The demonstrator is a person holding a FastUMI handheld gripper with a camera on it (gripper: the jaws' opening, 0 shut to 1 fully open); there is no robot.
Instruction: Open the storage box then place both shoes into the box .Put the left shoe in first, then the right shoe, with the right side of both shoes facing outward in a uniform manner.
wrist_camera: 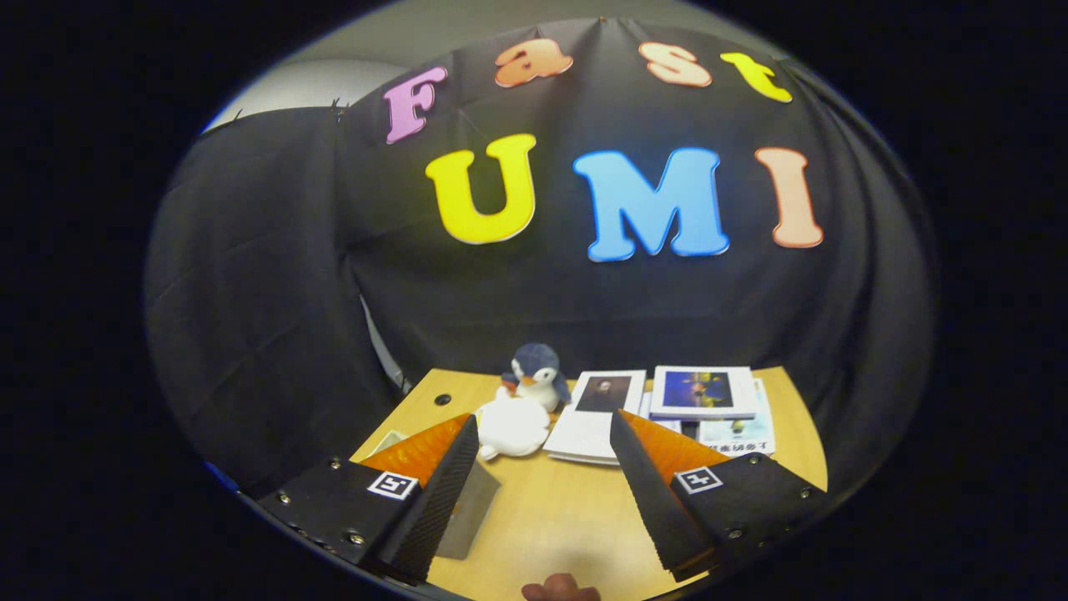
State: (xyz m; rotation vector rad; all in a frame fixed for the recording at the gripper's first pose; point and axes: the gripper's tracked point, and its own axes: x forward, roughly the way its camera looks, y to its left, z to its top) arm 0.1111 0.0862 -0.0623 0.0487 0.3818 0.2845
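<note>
My gripper (542,421) is open and held above a wooden table (551,509), its fingers wide apart with nothing between them. Bare tabletop lies between the fingers. A flat grey sheet-like thing (469,511) lies on the table, partly hidden under the left finger (434,492); I cannot tell what it is. The right finger (659,492) reaches over the near edge of a stack of books.
Beyond the fingertips sit a white plush toy (511,426) and a blue-and-white penguin plush (538,376). To their right lie books and papers (596,413), (705,392). A person's fingertip (561,591) shows at the table's near edge. Black cloth walls close the back and left.
</note>
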